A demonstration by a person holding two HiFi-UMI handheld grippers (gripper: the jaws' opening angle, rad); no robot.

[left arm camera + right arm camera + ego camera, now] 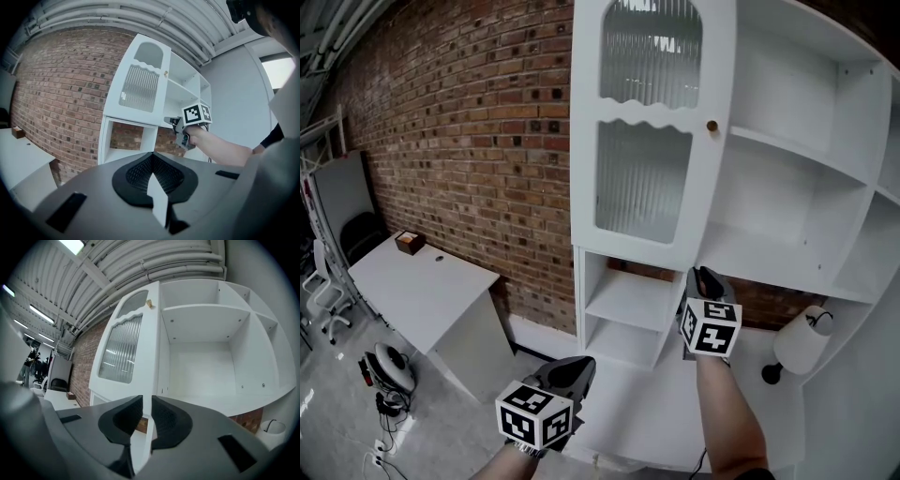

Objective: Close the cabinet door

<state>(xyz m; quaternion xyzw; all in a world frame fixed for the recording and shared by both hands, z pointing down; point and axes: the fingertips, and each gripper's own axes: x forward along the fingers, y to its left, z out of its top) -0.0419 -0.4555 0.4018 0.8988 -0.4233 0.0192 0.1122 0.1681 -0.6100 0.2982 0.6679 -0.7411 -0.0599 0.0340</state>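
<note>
While left tongs (151, 157) sit closed, right tongs (146, 401) clamp the cabinet door (124, 350) at its lower edge.

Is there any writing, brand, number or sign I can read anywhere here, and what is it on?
No readable text anywhere.
The left gripper and right gripper bear only black-and-white square marker patterns, no letters.
The cabinet door shows no label.
The small brown box at far left is too small to tell.
</note>
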